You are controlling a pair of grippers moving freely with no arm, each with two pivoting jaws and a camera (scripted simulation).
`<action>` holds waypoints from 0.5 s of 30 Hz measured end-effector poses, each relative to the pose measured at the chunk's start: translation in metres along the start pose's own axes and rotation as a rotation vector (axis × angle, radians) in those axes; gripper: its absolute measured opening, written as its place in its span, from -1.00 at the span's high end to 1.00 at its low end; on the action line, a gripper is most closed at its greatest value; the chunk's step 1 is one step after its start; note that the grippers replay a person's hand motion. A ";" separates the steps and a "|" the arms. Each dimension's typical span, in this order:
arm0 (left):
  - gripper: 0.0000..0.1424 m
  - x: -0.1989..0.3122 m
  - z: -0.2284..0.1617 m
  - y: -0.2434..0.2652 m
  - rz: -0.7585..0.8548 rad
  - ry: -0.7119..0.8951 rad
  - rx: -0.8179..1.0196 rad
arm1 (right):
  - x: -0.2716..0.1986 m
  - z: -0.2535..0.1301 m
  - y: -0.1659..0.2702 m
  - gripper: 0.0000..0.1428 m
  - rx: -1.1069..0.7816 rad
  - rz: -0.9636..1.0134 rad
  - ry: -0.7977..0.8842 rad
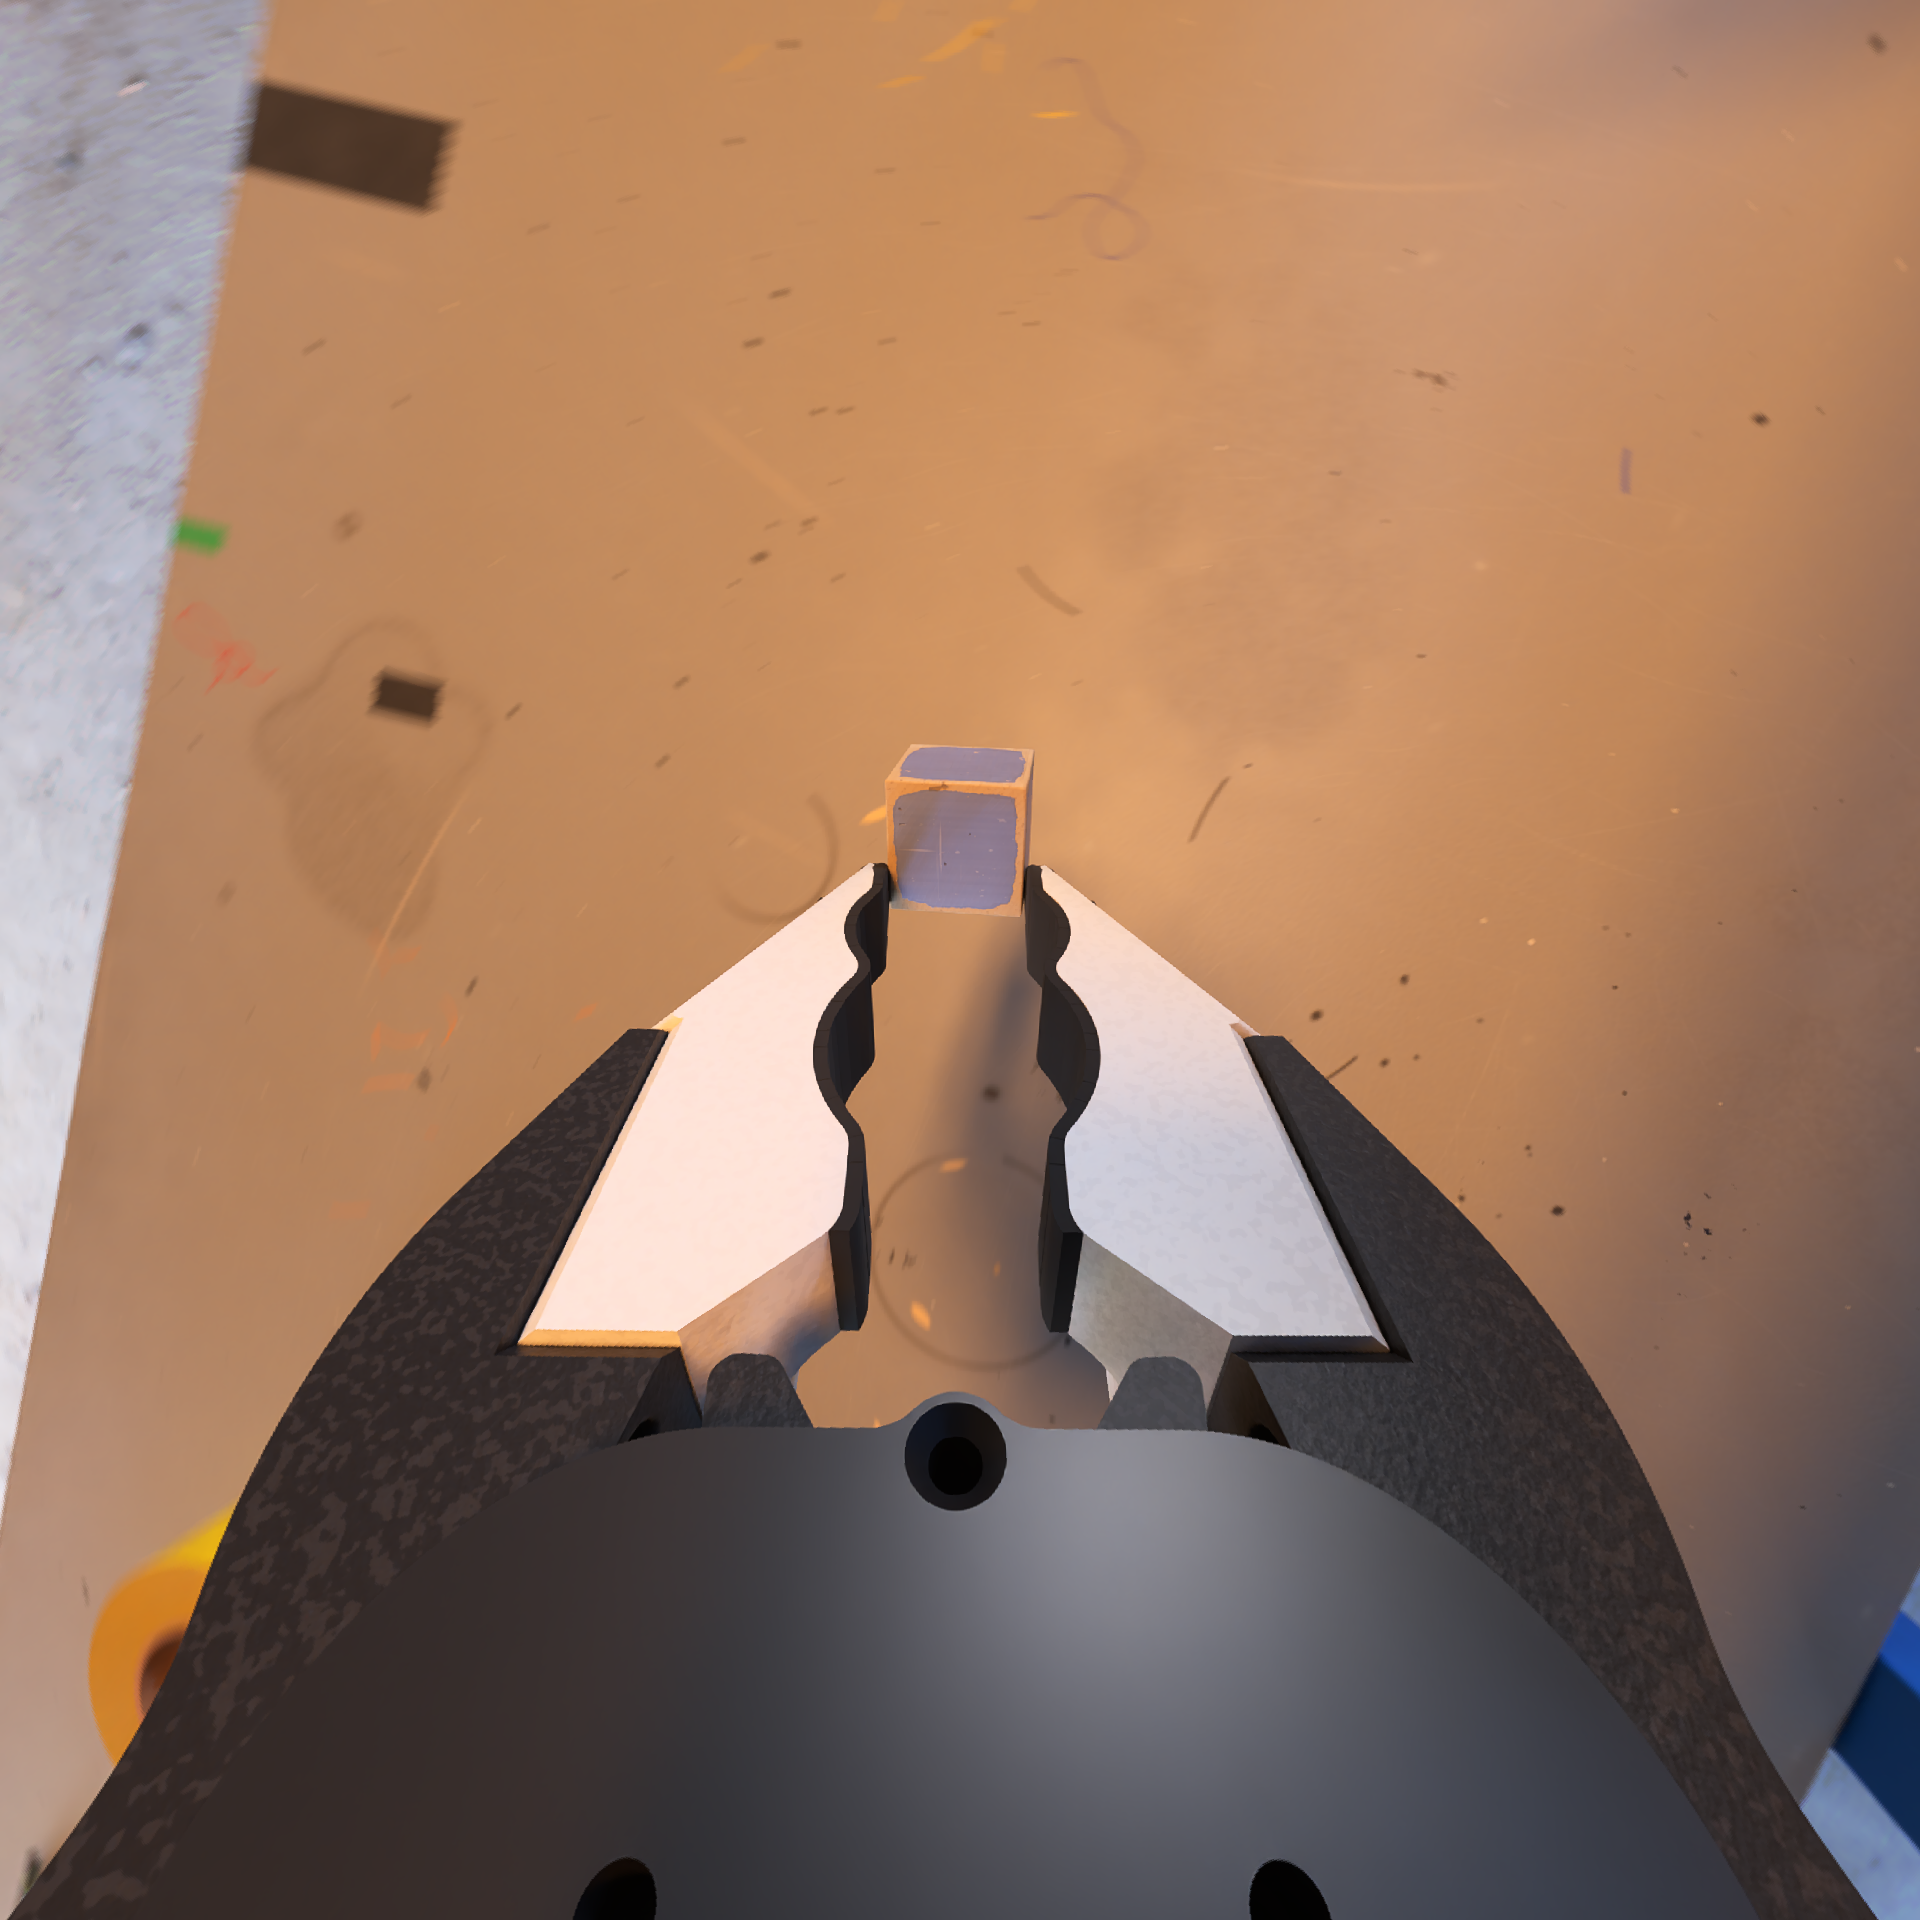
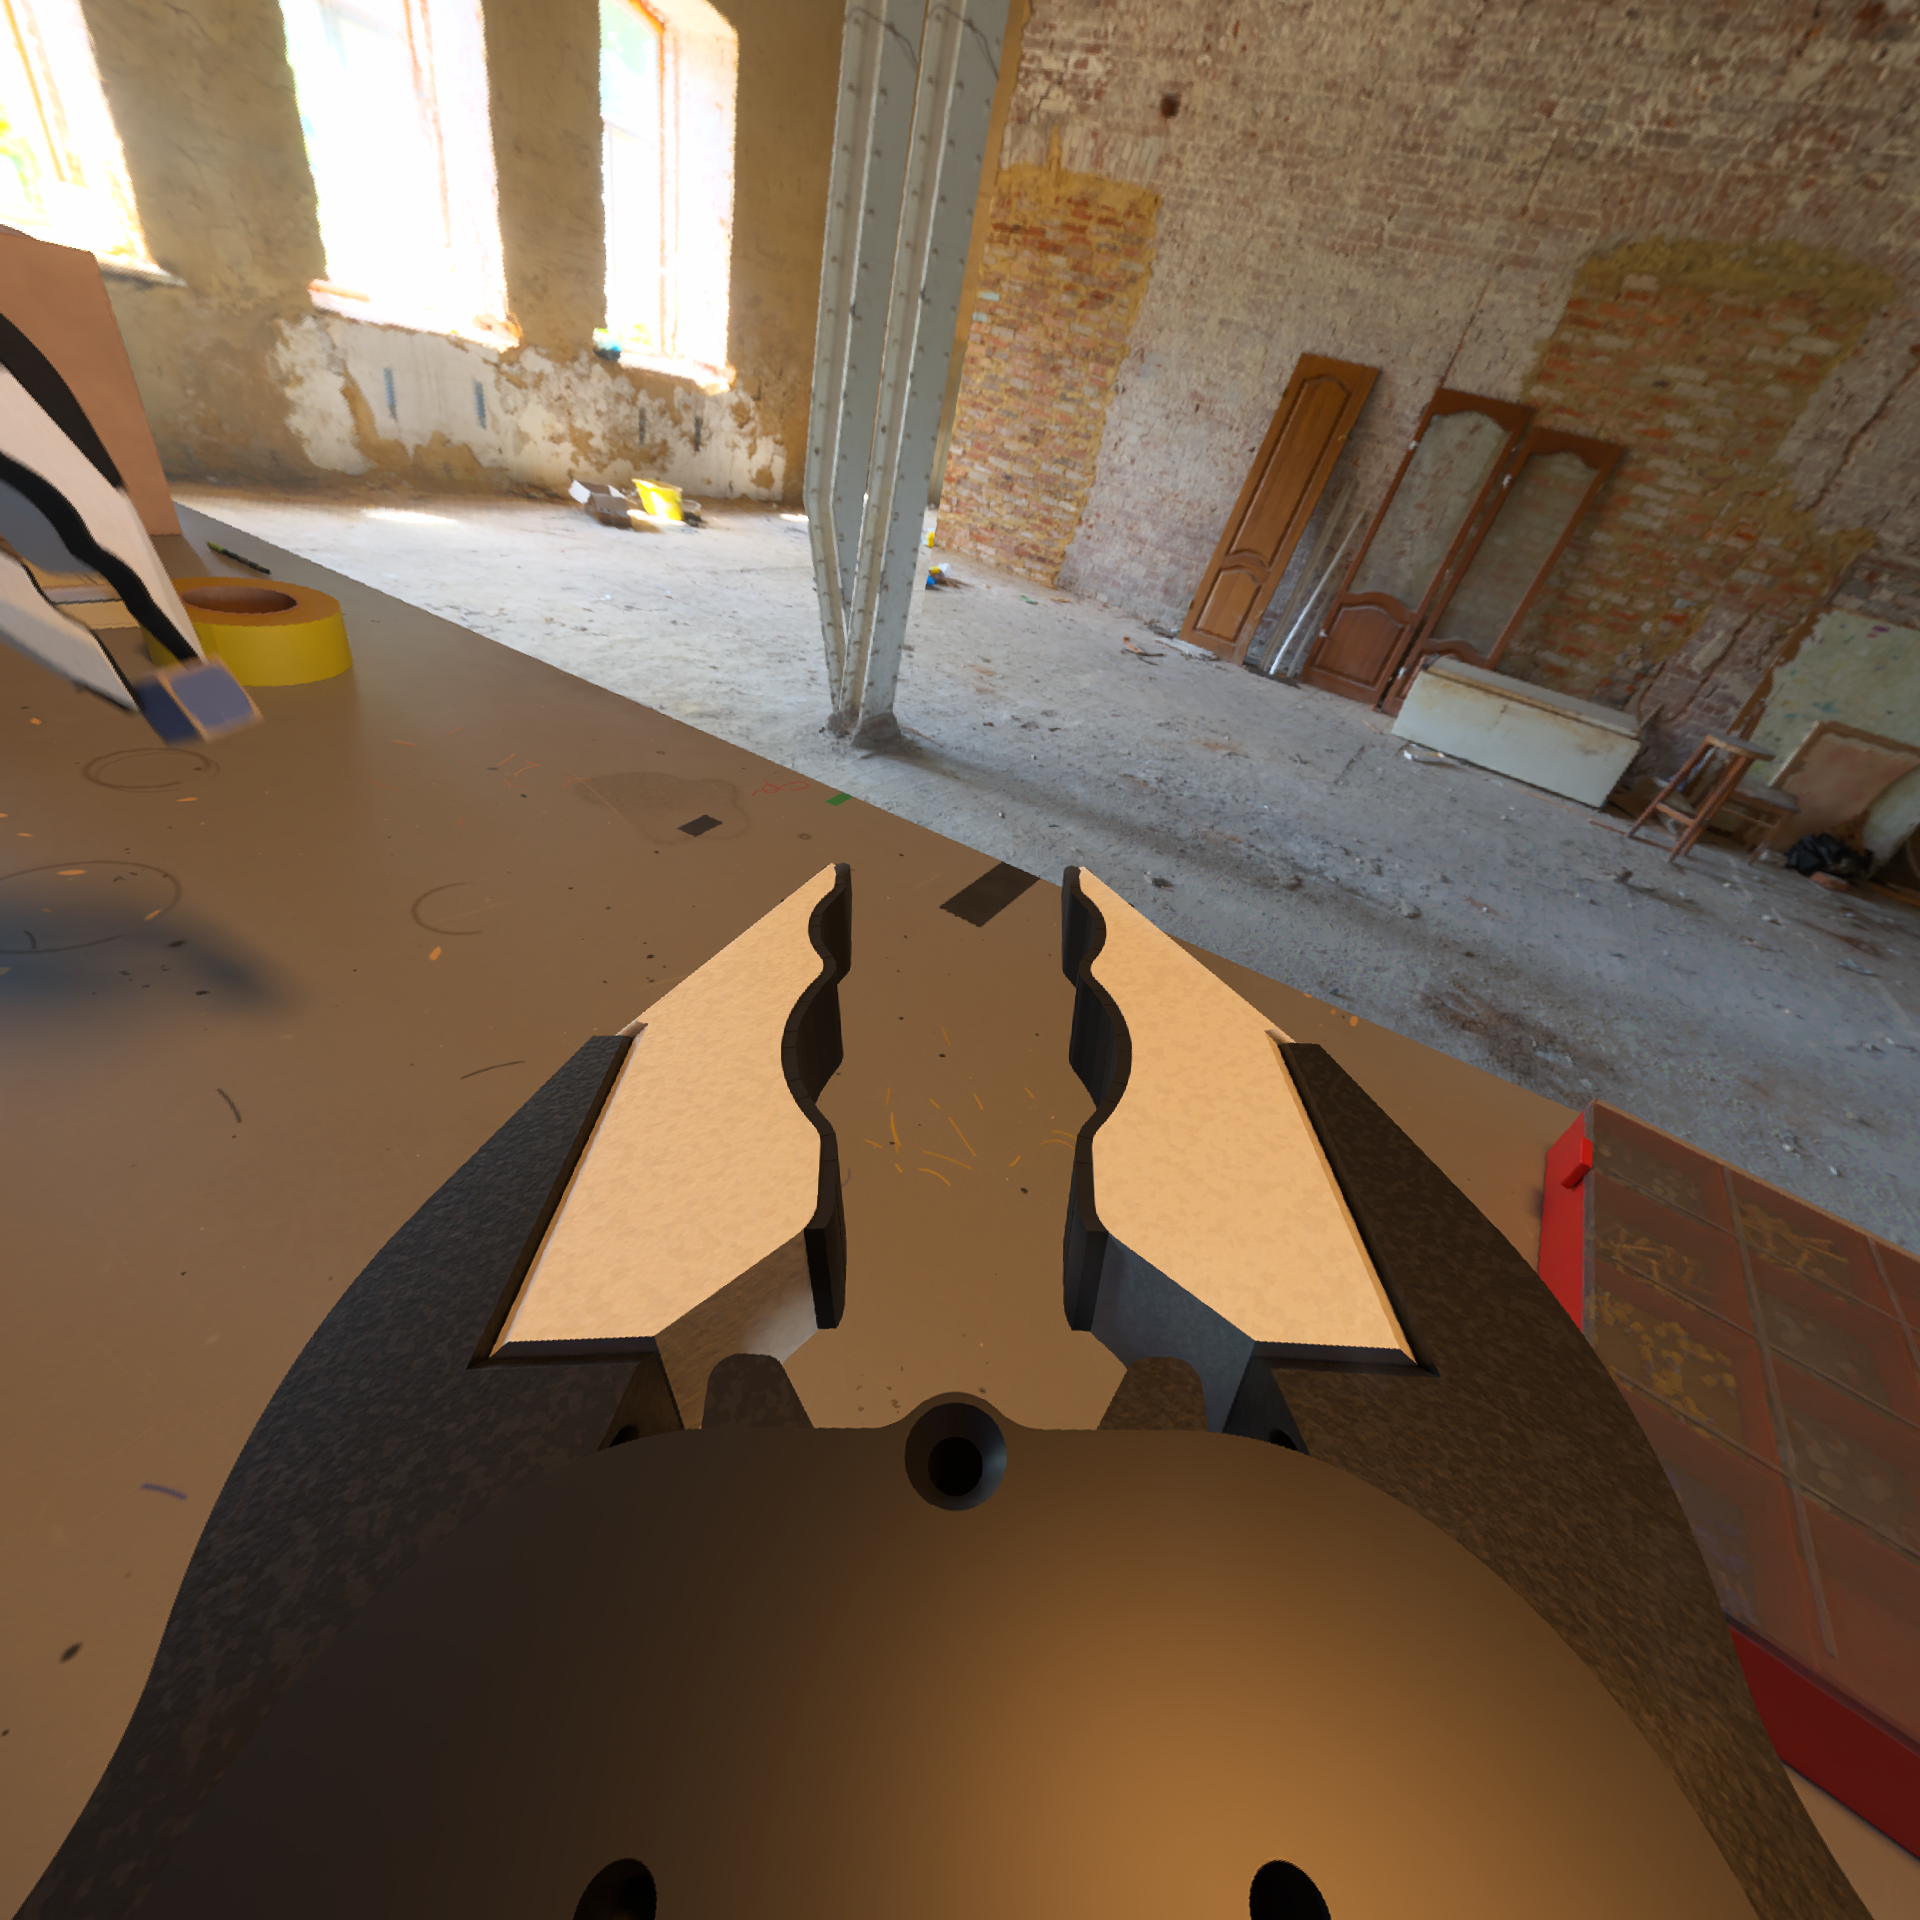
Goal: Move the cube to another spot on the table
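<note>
Aloft near the table's (image 1: 1351, 520) left edge, the left gripper (image 1: 956, 883) clamps the cube (image 1: 958, 836) for carrying, while the right gripper (image 2: 956, 904) idles, fingers apart and empty.

matt scuffed table (image 1: 1351, 312), cube (image 1: 957, 836) seemingly wooden (worn blue faces).

yellow tape roll (image 2: 272, 627) on brown tabletop (image 2: 436, 1039), red crate (image 2: 1766, 1382) at right edge, 3 wooden doors (image 2: 1283, 504) leaning on brick wall
</note>
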State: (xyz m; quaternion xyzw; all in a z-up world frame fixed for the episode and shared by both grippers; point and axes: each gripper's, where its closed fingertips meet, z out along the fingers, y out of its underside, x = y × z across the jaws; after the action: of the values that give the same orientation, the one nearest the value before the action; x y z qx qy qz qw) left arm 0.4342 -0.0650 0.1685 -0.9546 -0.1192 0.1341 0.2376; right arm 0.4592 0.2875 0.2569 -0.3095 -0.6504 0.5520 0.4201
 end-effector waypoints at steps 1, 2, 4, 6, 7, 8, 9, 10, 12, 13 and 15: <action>0.64 0.011 0.014 -0.007 0.042 0.029 -0.013 | -0.001 -0.001 -0.001 0.45 0.003 -0.001 -0.002; 0.64 0.022 0.029 -0.013 0.076 0.059 -0.029 | -0.002 -0.002 -0.002 0.47 0.008 0.002 -0.007; 0.64 0.042 0.057 -0.020 0.139 0.123 -0.062 | -0.003 -0.003 -0.005 0.51 0.018 0.008 -0.018; 0.64 0.058 0.082 -0.022 0.199 0.179 -0.105 | -0.002 -0.004 -0.005 0.53 0.018 -0.001 -0.014; 0.64 0.064 0.093 -0.022 0.229 0.196 -0.130 | -0.002 -0.004 -0.003 0.53 0.008 -0.011 -0.011; 0.64 0.069 0.102 -0.021 0.258 0.212 -0.153 | -0.002 -0.003 -0.001 0.53 -0.006 -0.023 -0.010; 0.64 0.074 0.111 -0.020 0.283 0.230 -0.170 | -0.003 -0.003 0.001 0.53 -0.021 -0.035 -0.011; 0.64 0.078 0.118 -0.019 0.301 0.246 -0.186 | -0.003 -0.001 0.003 0.53 -0.033 -0.045 -0.011; 0.64 0.083 0.128 -0.019 0.319 0.261 -0.210 | -0.004 0.001 0.005 0.53 -0.046 -0.056 -0.011; 0.64 0.084 0.132 -0.019 0.326 0.263 -0.216 | -0.005 0.002 0.006 0.53 -0.049 -0.058 -0.015; 0.64 0.085 0.138 -0.019 0.342 0.254 -0.227 | -0.007 0.004 0.005 0.53 -0.049 -0.065 -0.019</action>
State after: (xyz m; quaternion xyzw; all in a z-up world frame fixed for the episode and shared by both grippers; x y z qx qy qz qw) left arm 0.4669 0.0342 0.0430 -0.9907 0.0607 0.0371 0.1157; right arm 0.4584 0.2807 0.2504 -0.2934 -0.6773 0.5248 0.4239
